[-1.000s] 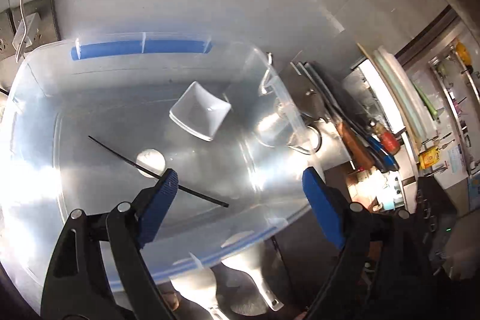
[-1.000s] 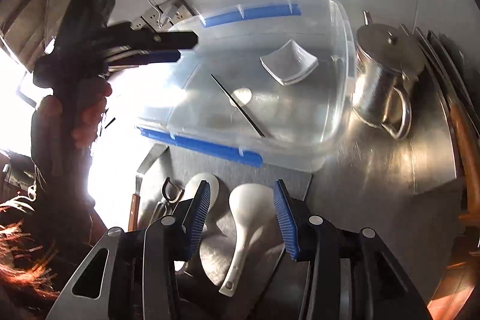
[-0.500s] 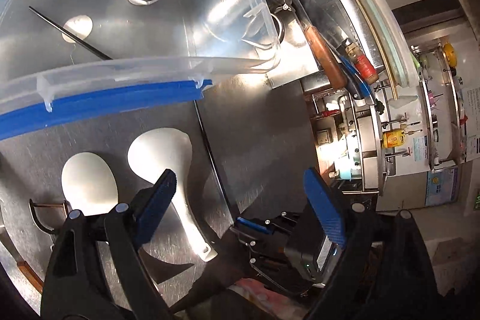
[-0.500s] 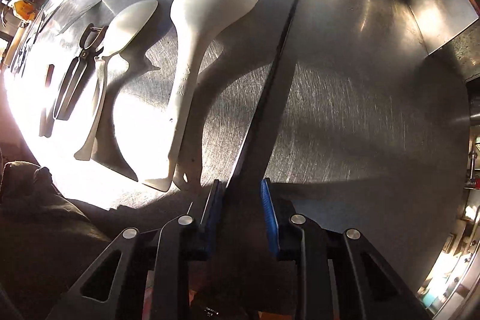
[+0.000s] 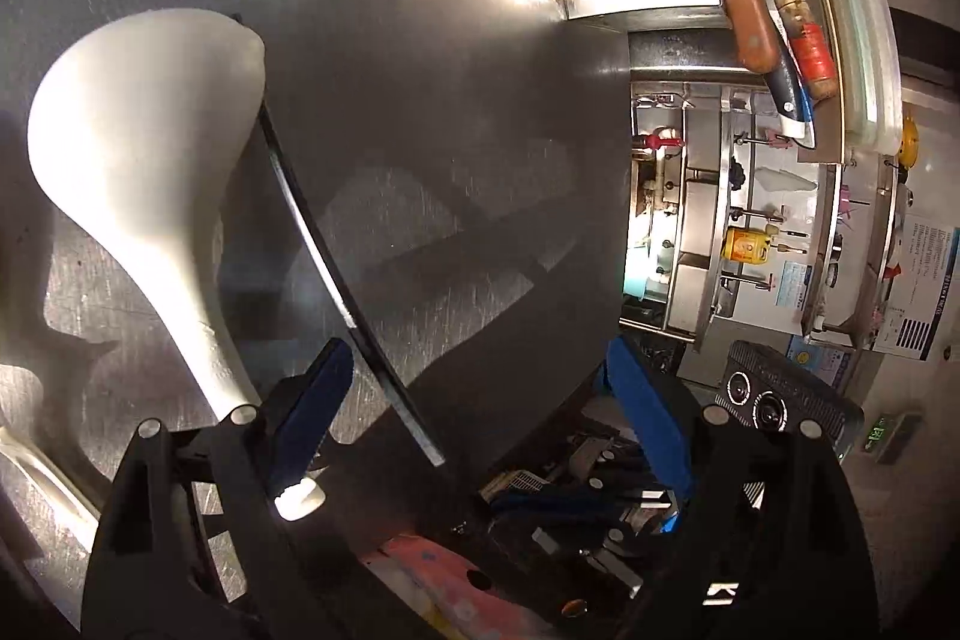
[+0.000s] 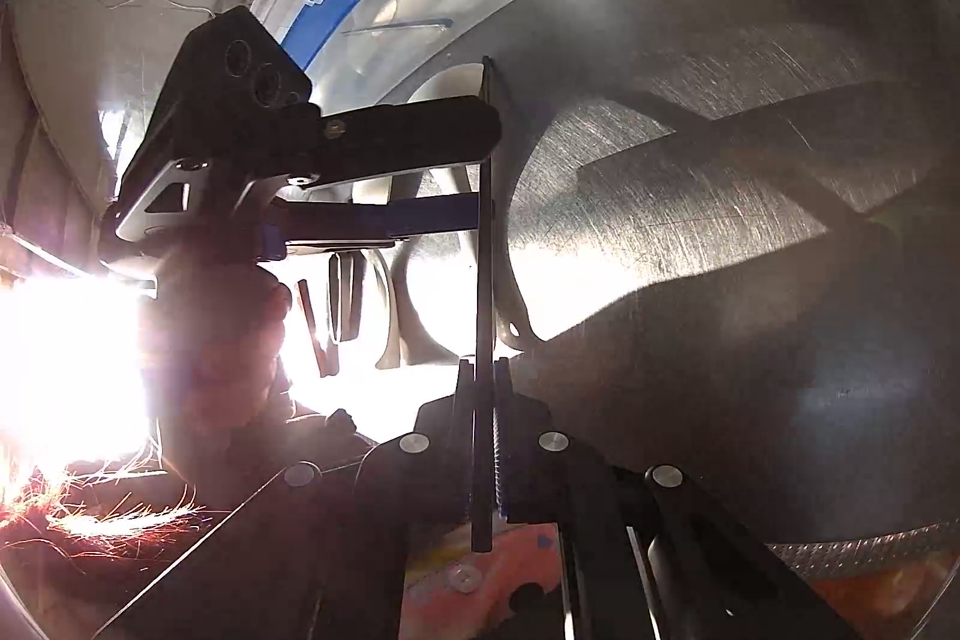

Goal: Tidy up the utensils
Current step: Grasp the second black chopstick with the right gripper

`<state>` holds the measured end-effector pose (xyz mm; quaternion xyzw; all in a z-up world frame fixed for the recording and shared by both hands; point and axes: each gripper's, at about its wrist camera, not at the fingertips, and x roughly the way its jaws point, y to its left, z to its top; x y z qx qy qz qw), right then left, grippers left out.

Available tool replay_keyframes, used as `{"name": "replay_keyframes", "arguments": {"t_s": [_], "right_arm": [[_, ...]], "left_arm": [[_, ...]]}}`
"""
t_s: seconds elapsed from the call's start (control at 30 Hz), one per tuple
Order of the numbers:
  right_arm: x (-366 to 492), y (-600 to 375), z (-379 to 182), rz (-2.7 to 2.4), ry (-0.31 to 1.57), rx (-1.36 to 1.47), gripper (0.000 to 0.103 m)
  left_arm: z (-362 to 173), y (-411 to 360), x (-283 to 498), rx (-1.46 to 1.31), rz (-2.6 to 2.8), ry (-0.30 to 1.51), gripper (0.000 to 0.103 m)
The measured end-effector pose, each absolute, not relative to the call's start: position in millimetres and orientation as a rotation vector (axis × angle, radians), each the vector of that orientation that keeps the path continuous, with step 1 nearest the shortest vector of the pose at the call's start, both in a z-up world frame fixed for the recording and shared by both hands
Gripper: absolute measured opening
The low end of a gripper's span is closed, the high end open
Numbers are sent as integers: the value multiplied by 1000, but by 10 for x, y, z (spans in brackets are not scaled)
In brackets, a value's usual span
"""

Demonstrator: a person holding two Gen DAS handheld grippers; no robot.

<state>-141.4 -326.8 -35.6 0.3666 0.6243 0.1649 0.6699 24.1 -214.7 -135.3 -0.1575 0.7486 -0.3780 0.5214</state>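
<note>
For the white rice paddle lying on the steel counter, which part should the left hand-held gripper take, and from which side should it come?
Probably the narrow handle of the white rice paddle: it tapers thin enough for the open left hand-held gripper, while the head is broad and flat. It lies flat on the steel counter, so come from above, fingers straddling the handle crosswise.

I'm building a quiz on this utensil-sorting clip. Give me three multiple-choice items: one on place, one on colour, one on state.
1. Where does the white rice paddle lie?
A. on the steel counter
B. inside the clear bin
C. in the kettle

2. What colour are the left gripper pads?
A. red
B. blue
C. green

3. How is the right gripper?
A. wide open
B. out of view
C. shut on the black chopstick

Key: 1 A, it rests flat on the steel counter; 2 B, both pads show blue; 3 C, its pads pinch the black chopstick.
</note>
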Motion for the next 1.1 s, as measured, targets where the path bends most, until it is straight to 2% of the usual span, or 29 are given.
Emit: {"name": "replay_keyframes", "arguments": {"t_s": [0.03,0.07,0.1,0.13,0.17,0.23,0.27,0.33,0.4,0.43,0.5,0.53,0.6,0.63,0.67,0.7,0.77,0.83,0.93,1.0,1.03,1.1], "right_arm": [[-1438,-3269,-345,371,1407,826,5],[-1457,-3269,-351,374,1405,835,1],[-1469,-3266,-368,375,1404,846,1],[-1488,-3250,-399,375,1407,843,1],[-1498,-3252,-419,369,1411,840,1],[-1500,-3201,-469,368,1423,850,1],[-1503,-3200,-478,364,1427,841,1],[-1498,-3190,-468,307,1429,777,2],[-1499,-3245,-444,227,1432,668,8],[-1513,-3274,-423,156,1434,570,23],[-1557,-3305,-390,25,1443,362,44],[-1586,-3332,-393,-25,1452,302,45],[-1666,-3391,-402,-85,1469,267,45],[-1718,-3431,-433,-104,1492,255,45],[-1750,-3454,-481,-124,1510,251,45],[-1772,-3477,-548,-142,1527,259,44],[-1788,-3477,-646,-164,1540,246,39],[-1755,-3403,-642,-153,1519,185,18],[-1745,-3365,-651,-80,1507,225,7],[-1762,-3362,-650,-21,1495,314,7],[-1762,-3366,-634,11,1481,389,0],[-1761,-3426,-622,63,1465,504,0]], "left_arm": [[-1397,-2187,209,-383,-908,1811,82],[-1435,-2213,178,-386,-905,1824,75],[-1468,-2236,150,-375,-895,1838,71],[-1505,-2252,122,-366,-890,1851,59],[-1543,-2256,99,-368,-881,1862,41],[-1622,-2271,88,-376,-866,1896,17],[-1650,-2275,90,-373,-854,1899,11],[-1677,-2272,106,-346,-813,1886,7],[-1664,-2284,120,-334,-807,1886,7],[-1634,-2298,122,-315,-809,1873,7],[-1568,-2334,137,-258,-807,1830,7],[-1532,-2345,148,-235,-809,1805,9],[-1441,-2384,173,-218,-814,1765,32],[-1399,-2396,184,-221,-822,1744,64],[-1355,-2404,192,-232,-840,1715,78],[-1314,-2424,196,-229,-856,1691,77],[-1279,-2483,197,-198,-870,1682,77],[-1294,-2489,196,-193,-877,1696,77],[-1335,-2439,158,-181,-875,1727,77],[-1389,-2457,142,-191,-874,1760,77],[-1413,-2464,132,-195,-875,1775,77],[-1449,-2455,107,-195,-866,1792,77]]}}
